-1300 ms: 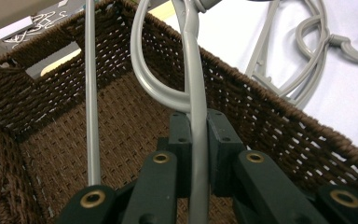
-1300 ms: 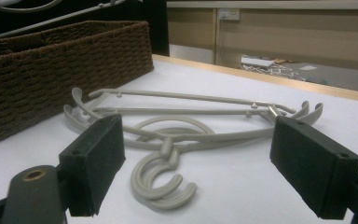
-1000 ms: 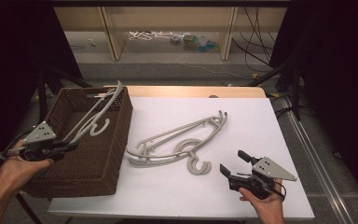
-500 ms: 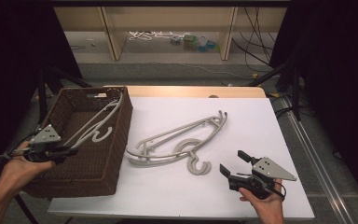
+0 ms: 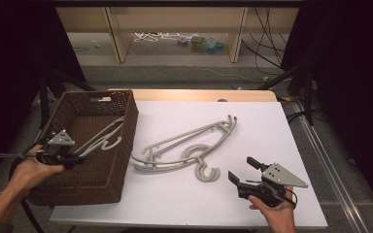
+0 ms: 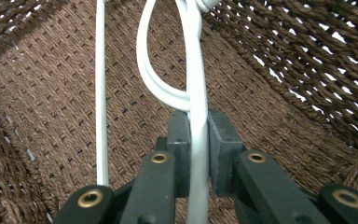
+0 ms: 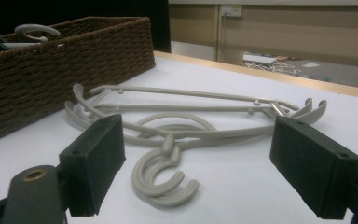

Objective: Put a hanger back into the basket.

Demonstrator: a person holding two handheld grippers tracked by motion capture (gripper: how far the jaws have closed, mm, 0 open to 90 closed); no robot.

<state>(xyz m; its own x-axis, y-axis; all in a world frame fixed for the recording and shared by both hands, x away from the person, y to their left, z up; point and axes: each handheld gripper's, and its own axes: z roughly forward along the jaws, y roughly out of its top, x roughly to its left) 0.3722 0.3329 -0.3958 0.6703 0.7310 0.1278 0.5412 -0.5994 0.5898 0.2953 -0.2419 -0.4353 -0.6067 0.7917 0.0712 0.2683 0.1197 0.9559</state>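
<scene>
A brown woven basket (image 5: 126,127) stands at the table's left. My left gripper (image 5: 75,158) is over it, shut on a pale grey hanger (image 5: 104,138) that slants down into the basket. In the left gripper view the hanger's bar (image 6: 196,93) runs between the closed pads (image 6: 179,140), with the basket's weave (image 6: 51,93) behind. Two more grey hangers (image 5: 184,145) lie stacked on the white tabletop, hooks (image 5: 208,173) pointing toward me. My right gripper (image 5: 243,170) rests open near the front edge, just right of those hooks; the hangers (image 7: 191,123) lie ahead of its spread jaws.
The white table sheet (image 5: 272,126) has free room to the right and front. A wooden strip (image 5: 199,94) edges the far side. Beyond the table, shelving legs and cables (image 5: 160,36) lie on the floor. The basket's side (image 7: 51,65) stands left in the right gripper view.
My left gripper has drawn back toward me and lowered, bringing the held hanger down from the basket's far rim into the basket. The right gripper stayed put.
</scene>
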